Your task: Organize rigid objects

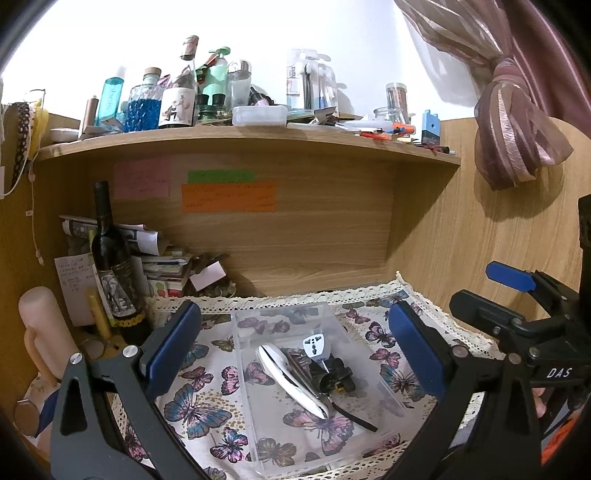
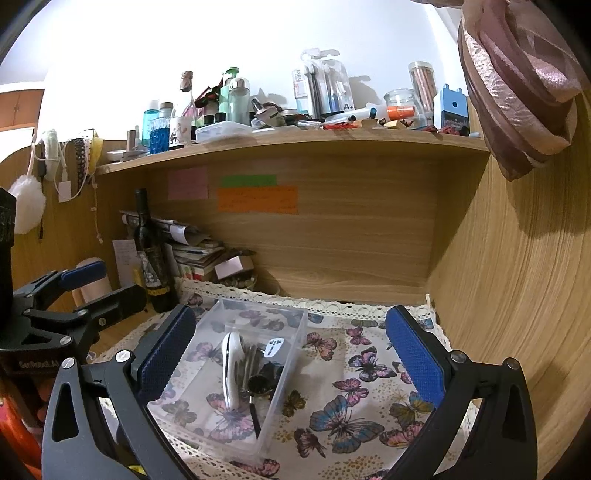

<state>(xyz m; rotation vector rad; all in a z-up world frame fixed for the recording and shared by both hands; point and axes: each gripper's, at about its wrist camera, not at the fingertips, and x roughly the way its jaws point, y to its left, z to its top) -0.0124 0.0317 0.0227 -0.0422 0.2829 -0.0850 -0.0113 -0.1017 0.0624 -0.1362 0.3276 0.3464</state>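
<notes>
Clear rigid plastic tray point(image 1: 334, 441) holds a glossy white curved tool point(image 1: 290, 380) and dark metal bits. Likely light, stiff, slippery; pinch the tool mid-body. Left gripper point(image 1: 295, 350) and right gripper point(image 2: 291, 354) hover released, empty.

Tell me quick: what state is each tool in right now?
Left tool: open, holding nothing, above the clear tray.
Right tool: open, holding nothing.

Brightness: my two views are evenly lit indoors.
Glare: white wall point(image 1: 332, 33) overexposed.
Shadows: curtain point(image 2: 517, 92) darkens wood panel point(image 2: 517, 258).
Distortion: fisheye bends shelf point(image 1: 240, 142); corners black.
</notes>
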